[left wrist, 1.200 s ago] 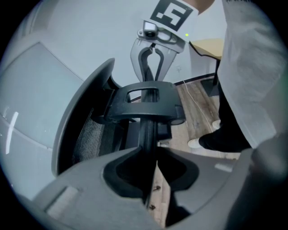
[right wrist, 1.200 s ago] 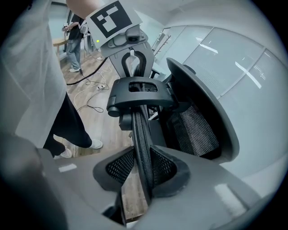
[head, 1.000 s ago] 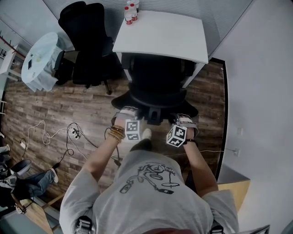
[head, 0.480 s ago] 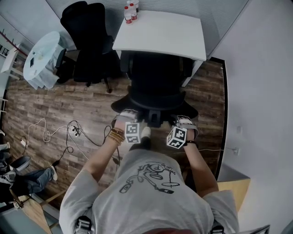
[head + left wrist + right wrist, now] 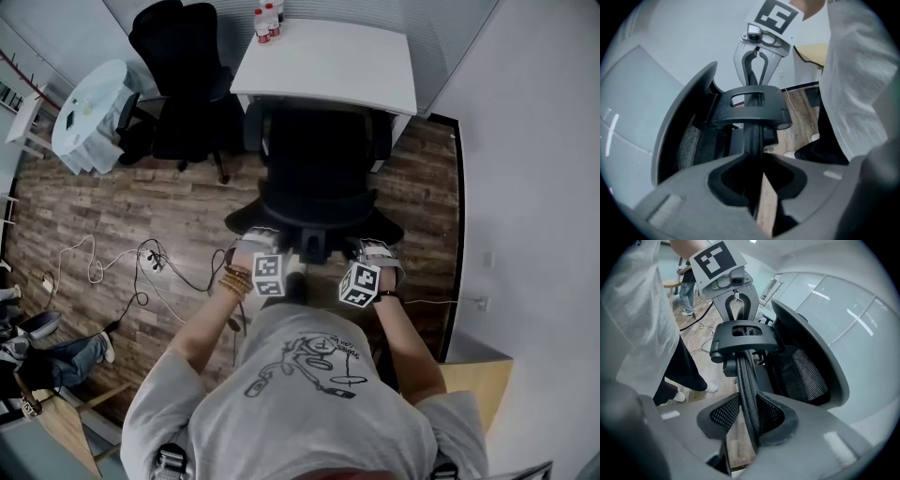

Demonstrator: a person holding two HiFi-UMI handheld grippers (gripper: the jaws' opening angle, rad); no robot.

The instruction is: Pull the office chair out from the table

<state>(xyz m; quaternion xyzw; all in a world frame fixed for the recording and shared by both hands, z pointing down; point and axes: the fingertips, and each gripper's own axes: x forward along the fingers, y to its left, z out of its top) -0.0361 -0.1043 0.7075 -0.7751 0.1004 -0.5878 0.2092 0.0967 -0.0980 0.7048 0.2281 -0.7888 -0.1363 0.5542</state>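
The black office chair (image 5: pixel 319 173) stands at the white table (image 5: pixel 328 66), its seat front under the table's near edge. Both grippers hold the top rim of its back, which faces me. My left gripper (image 5: pixel 260 242) is shut on the thin black rim (image 5: pixel 753 140), which runs straight between the jaws of the left gripper (image 5: pixel 757 190). My right gripper (image 5: pixel 371 253) is shut on the mesh-covered rim (image 5: pixel 746 380), pinched in the right gripper (image 5: pixel 751 425). Each gripper view shows the other gripper clamped at the far end of the headrest bracket (image 5: pixel 750 105).
A second black chair (image 5: pixel 183 84) stands left of the table, beside a round table with a white cloth (image 5: pixel 89 112). Bottles (image 5: pixel 265 21) sit on the white table's far corner. Cables (image 5: pixel 141 272) lie on the wood floor at my left. A wall runs along the right.
The chair has rolled back toward me with both grippers on it, and the gap between its back and the table's edge has grown. I have stepped back with it.
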